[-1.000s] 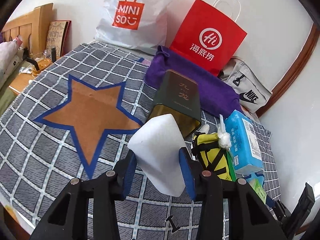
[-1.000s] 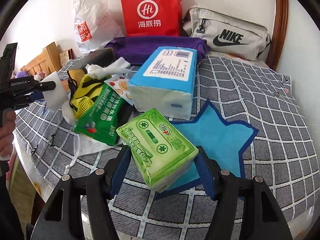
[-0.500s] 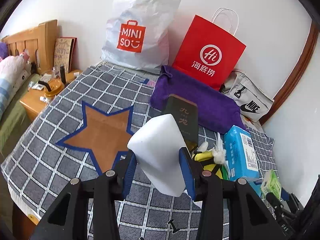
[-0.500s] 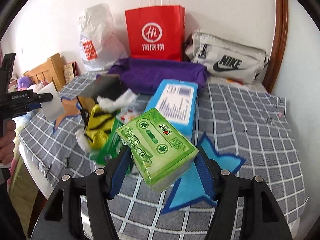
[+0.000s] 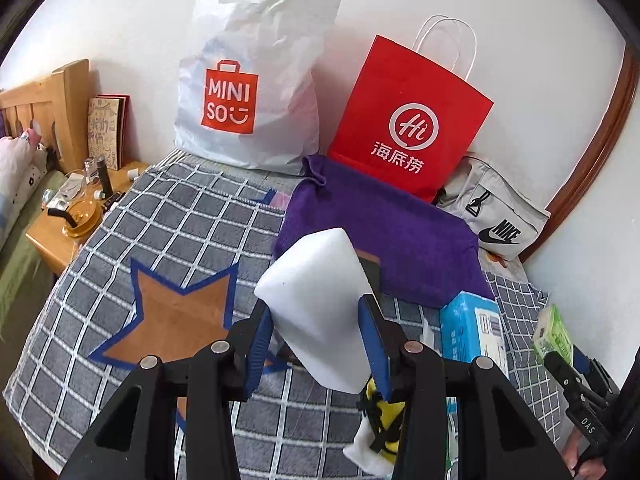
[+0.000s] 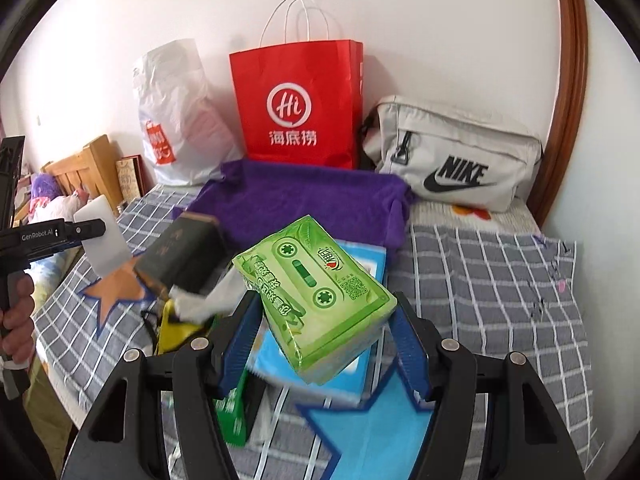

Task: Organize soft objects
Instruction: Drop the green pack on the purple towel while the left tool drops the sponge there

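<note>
My left gripper [image 5: 316,344] is shut on a white foam sponge [image 5: 316,300], held above the grey checked blanket [image 5: 180,232]. In the right wrist view the same sponge [image 6: 102,240] shows at the left, in a gripper held by a hand. My right gripper [image 6: 326,336] is shut on a green tissue pack [image 6: 316,292] with a cassette print, lifted above a blue tissue pack [image 6: 360,256]. A purple towel [image 5: 384,236] lies at the back of the bed. A yellow mesh item [image 5: 384,412] lies under the left fingers.
A white Miniso bag [image 5: 256,76], a red paper bag [image 5: 408,128] and a grey Nike pouch [image 5: 496,216] lean on the wall. A dark green box [image 6: 180,256] and a green packet [image 6: 234,416] lie on the bed. A wooden nightstand [image 5: 52,236] stands left.
Both grippers have risen with their loads: the sponge and the green tissue pack are higher above the bed, and the pile of items looks farther below.
</note>
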`<control>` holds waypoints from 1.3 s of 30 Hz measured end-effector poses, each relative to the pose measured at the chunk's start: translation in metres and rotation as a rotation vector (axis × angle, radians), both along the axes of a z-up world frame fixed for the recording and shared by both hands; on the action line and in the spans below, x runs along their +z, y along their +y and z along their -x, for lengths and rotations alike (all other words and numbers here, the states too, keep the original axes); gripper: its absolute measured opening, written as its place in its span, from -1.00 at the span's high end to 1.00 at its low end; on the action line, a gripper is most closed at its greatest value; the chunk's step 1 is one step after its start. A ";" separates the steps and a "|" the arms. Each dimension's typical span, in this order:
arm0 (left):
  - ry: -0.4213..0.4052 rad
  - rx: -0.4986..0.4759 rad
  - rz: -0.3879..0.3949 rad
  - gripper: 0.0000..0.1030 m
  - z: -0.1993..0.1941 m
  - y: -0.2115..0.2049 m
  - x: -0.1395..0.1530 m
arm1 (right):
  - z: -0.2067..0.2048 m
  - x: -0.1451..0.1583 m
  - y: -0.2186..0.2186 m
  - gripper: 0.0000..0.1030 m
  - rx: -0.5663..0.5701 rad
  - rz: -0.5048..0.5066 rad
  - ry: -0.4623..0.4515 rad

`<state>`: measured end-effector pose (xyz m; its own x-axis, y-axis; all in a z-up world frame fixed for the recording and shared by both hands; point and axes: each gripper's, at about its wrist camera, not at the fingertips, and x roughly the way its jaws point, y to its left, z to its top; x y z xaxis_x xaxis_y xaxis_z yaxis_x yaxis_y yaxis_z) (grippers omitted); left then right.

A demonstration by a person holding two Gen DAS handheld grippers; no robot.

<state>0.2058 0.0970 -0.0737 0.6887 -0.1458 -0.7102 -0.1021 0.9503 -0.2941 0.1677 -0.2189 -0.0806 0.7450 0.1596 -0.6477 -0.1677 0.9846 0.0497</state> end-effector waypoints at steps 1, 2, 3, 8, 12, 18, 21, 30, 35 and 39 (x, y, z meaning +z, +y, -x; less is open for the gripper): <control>0.001 0.000 -0.004 0.21 -0.005 -0.001 0.001 | -0.007 0.002 0.000 -0.24 0.001 0.005 -0.005; 0.002 -0.001 -0.009 0.21 -0.011 -0.002 0.002 | -0.012 0.003 -0.001 -0.24 -0.002 0.007 -0.007; 0.003 -0.002 -0.014 0.21 -0.017 -0.004 0.003 | -0.018 0.004 -0.002 -0.24 -0.005 0.006 -0.007; 0.011 0.000 -0.028 0.21 -0.045 -0.007 0.003 | -0.050 0.006 -0.008 -0.24 -0.013 -0.023 0.001; 0.021 -0.007 -0.049 0.20 -0.065 -0.010 0.001 | -0.077 0.003 -0.011 -0.24 -0.025 -0.021 0.010; 0.049 -0.007 -0.067 0.20 -0.101 -0.012 -0.006 | -0.122 -0.003 -0.014 -0.24 -0.022 -0.044 0.032; 0.063 -0.014 -0.066 0.20 -0.119 -0.015 -0.010 | -0.147 -0.005 -0.014 -0.24 -0.029 -0.047 0.033; 0.099 -0.059 -0.098 0.19 -0.172 -0.030 -0.028 | -0.209 -0.031 -0.009 -0.24 0.003 0.000 0.081; 0.139 -0.093 -0.076 0.18 -0.203 -0.039 -0.040 | -0.232 -0.056 -0.013 -0.24 0.019 0.014 0.143; 0.170 -0.136 -0.077 0.17 -0.225 -0.051 -0.049 | -0.248 -0.071 -0.016 -0.24 0.061 -0.008 0.204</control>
<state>0.4307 0.0460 -0.1228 0.5362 -0.1700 -0.8268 -0.0135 0.9777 -0.2098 0.4158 -0.2347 -0.1517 0.5872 0.2062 -0.7827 -0.2124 0.9724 0.0968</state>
